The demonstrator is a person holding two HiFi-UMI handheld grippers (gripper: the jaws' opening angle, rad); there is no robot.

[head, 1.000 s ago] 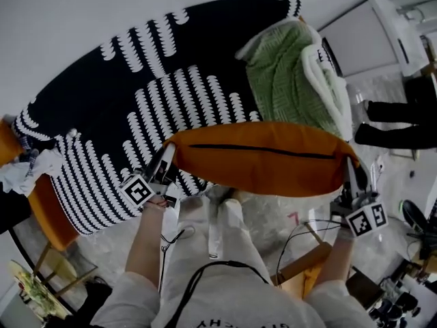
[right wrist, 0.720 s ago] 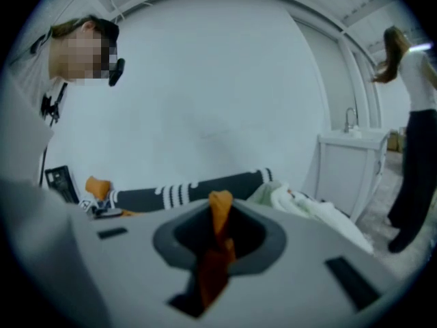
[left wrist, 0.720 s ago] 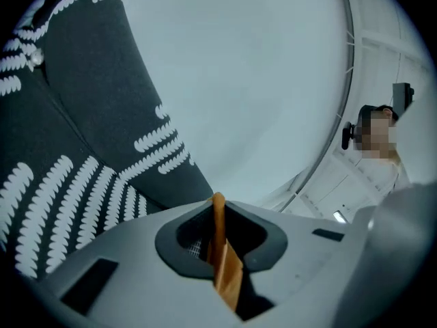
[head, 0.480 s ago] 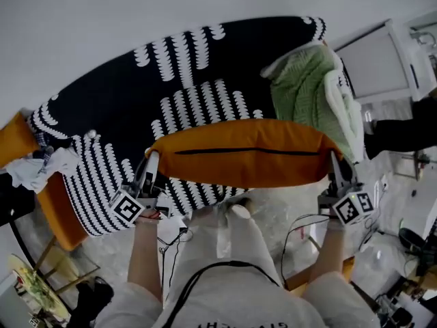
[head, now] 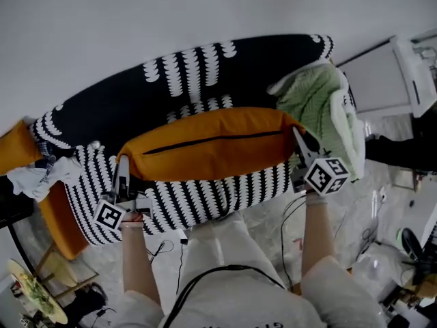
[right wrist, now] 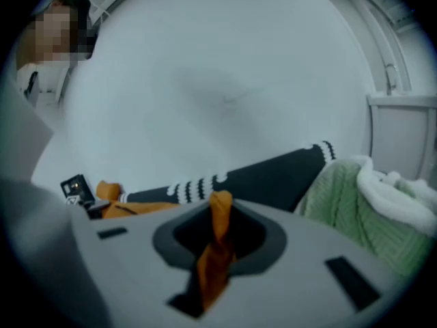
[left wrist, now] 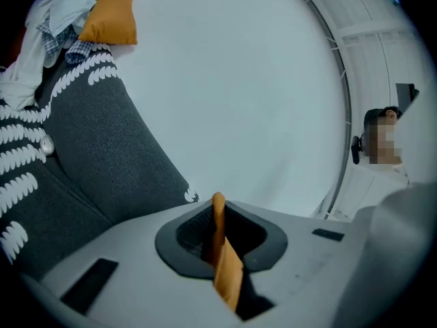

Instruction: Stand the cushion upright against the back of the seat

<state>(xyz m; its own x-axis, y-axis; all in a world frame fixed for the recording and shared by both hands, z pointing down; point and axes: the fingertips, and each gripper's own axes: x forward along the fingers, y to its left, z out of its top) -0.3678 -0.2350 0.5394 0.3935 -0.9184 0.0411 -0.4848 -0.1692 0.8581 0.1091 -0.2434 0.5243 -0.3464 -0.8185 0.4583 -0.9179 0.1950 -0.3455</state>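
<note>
Head view, looking steeply down: a pale wall backs a long black sofa patterned with white scalloped stripes, which fills the middle of the scene. Over its seat is the orange cushion. It is stretched lengthwise between two hand-held tools with its zipped face toward the camera. Whether it touches the seat or the backrest cannot be told.

A green knitted blanket with a white lining is heaped at the sofa's right end, just beside the cushion's right corner. A second orange cushion and a bundle of pale clothes sit at the far left end.

The left gripper has its jaws drawn narrow on the cushion's left corner. Its own view shows a fold of orange fabric pinched between the pads. The right gripper does the same at the right corner, with orange cloth bunched in its nearly closed jaws, and it tilts a little down toward the seat.

The step in hand appears to be bringing the cushion in over the seat, with the placing itself not yet done. The next move likely calls for setting one long edge down on the seat and leaning the broad face against the backrest. Both ends should stay level and clear of the blanket before either corner is let go.
</note>
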